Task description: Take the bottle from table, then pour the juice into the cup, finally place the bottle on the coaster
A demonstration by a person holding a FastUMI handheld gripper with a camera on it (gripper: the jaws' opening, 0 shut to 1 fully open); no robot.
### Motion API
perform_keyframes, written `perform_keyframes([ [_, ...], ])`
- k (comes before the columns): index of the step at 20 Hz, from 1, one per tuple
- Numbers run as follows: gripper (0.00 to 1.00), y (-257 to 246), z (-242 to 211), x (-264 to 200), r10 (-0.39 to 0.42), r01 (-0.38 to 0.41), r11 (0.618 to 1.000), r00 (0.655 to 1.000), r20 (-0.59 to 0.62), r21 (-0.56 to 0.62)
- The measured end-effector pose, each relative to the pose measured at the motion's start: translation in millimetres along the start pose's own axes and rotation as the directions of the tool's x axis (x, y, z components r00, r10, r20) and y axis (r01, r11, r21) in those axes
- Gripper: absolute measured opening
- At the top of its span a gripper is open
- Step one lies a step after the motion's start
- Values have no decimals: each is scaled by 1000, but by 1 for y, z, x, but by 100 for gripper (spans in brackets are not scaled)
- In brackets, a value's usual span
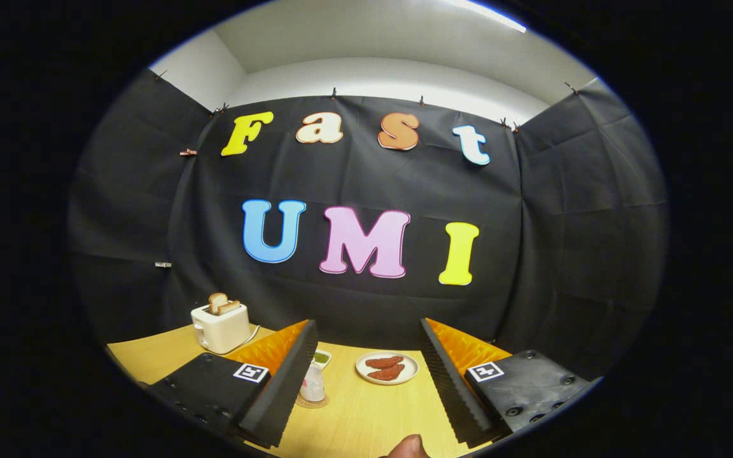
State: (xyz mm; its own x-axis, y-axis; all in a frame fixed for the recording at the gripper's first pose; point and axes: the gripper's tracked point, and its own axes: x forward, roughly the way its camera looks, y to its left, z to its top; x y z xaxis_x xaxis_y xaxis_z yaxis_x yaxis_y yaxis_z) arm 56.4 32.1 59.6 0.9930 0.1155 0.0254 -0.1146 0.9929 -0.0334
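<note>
Coaster: round and brown, it lay flat on the wooden desk, near the plate on the plate's toaster side and a little closer to the camera than the plate. A small pale vessel stood upright on it, narrower at the top and pinkish toward the base. Whether this was the cup or the bottle could not be told at this size. Both sat just beside the inner face of the tool's finger on that side, and part of the vessel was hidden behind that finger.

Tool: its fingers stood wide apart with nothing between the pads, raised above the desk and pointing at the booth's back wall.

The plate was white and sat on the desk in the gap between the two fingers, closer to the finger away from the toaster. It carried two reddish-brown food pieces. A small dish with something green in it sat near the plate, between the plate and the toaster and just beyond the coaster. The cream toaster, with two slices of toast standing up out of it, was well apart from the plate, beyond the finger on the coaster's side and close to the wall.

A rounded brownish object showed on the near side of the plate, close under the camera; it could not be identified.
</note>
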Motion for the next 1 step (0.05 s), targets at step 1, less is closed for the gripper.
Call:
perform_keyframes([
  [1,97,-1,7,-2,-5,5,1000,1000,13,-4],
])
